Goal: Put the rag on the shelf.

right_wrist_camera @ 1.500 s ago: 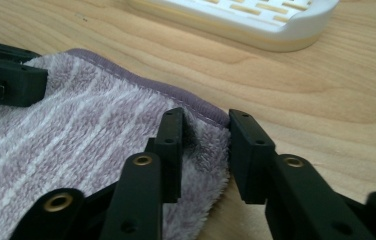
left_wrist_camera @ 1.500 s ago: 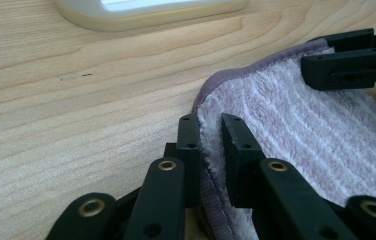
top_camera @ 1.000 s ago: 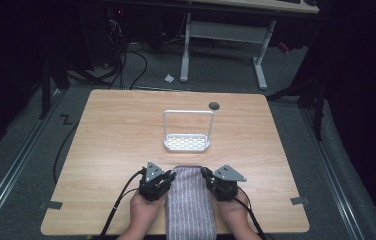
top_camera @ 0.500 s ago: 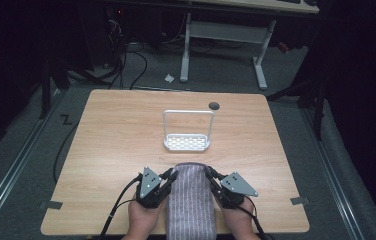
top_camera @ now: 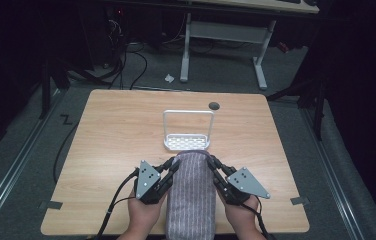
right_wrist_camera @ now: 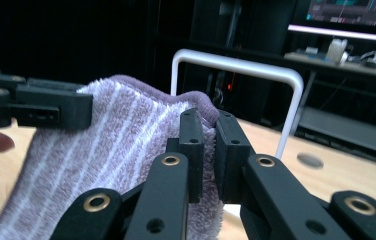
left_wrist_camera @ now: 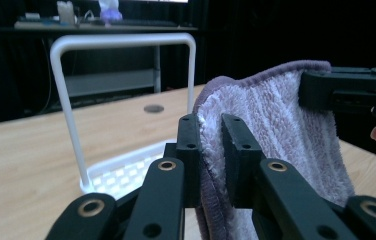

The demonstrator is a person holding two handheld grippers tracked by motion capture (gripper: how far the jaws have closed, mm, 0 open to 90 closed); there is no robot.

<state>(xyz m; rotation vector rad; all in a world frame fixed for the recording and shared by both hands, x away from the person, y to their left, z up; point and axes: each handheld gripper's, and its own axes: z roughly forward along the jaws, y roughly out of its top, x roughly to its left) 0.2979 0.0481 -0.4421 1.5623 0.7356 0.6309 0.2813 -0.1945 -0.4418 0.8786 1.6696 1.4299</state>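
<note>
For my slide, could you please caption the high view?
Both grippers hold a striped towel before a white rack.

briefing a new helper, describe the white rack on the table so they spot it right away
On the wooden table, look along the middle line toward the far edge. The white rack stands there, just beyond the striped purple towel: a perforated base tray with a tall squared hoop rising from it. It is the one rigid, upright white thing there; the small dark round spot lies flat behind it.
</note>
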